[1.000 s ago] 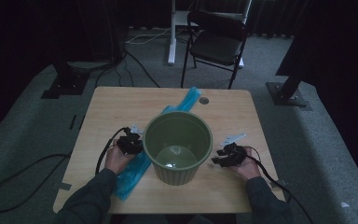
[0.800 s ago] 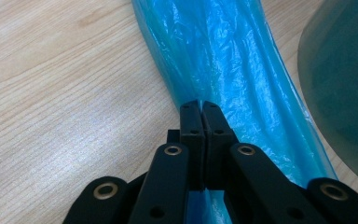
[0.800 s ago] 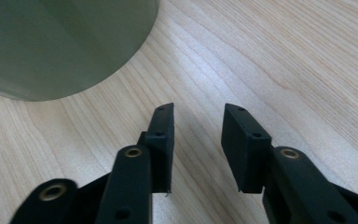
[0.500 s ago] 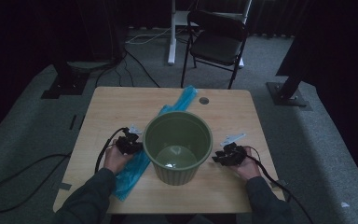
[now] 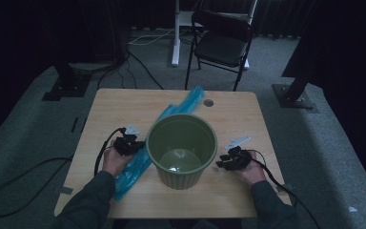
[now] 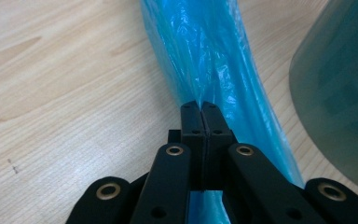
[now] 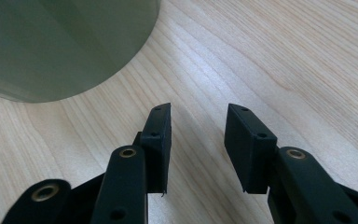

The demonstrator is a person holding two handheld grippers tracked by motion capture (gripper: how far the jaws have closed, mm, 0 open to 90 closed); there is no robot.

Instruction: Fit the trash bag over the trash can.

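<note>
Left gripper (image 6: 200, 106): jaws pinched together on the blue plastic bag (image 6: 214, 60), which lies flat on the wooden table (image 5: 114, 107) beside and under the green bucket (image 5: 181, 149). Right gripper (image 7: 198, 123): jaws apart, just been opening, nothing between them, near the bucket's base.

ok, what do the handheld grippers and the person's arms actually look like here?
Both are black two-jaw units. The left gripper has flat rectangular pads on linkage arms with brass-ringed pivot holes; the right gripper is built the same. From the high view each carries a light grey three-cornered plate on top and trails a black cable toward the person. The sleeves are dark grey-green, long, reaching the wrists.
</note>
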